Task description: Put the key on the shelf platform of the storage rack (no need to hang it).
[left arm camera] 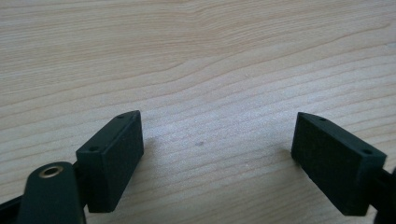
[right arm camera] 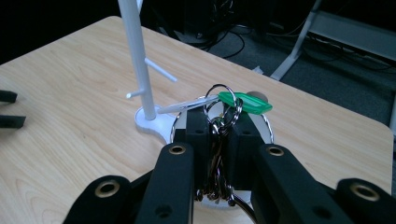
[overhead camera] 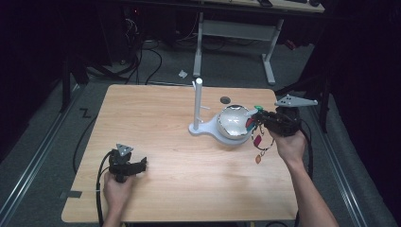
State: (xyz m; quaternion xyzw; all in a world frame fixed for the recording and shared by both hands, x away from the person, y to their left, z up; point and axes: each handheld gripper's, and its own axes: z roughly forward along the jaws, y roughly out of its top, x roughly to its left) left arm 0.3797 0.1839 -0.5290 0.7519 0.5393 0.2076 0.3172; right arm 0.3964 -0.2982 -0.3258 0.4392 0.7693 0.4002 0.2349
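Two tools are working this tabletop (overhead camera: 156, 198). Nearest me, the left tool (overhead camera: 137, 166) is resting low with its jaws spread wide, gripping nothing, well apart from everything else. Farther off, the right tool (right arm camera: 218, 140) is pinching a bunch of keys (right arm camera: 219, 116), jaws closed tight on the rings, with a green tag (right arm camera: 245, 101) lying just beyond its tips and more tags dangling below. Straight ahead of that tool is sitting a shiny bowl (overhead camera: 232, 121), and beyond it, slightly left, a white peg stand (overhead camera: 197, 101) is rising upright, its short pegs (right arm camera: 161, 70) sticking sideways. The right tool is much the nearer to the stand, probably the bunch's destination.
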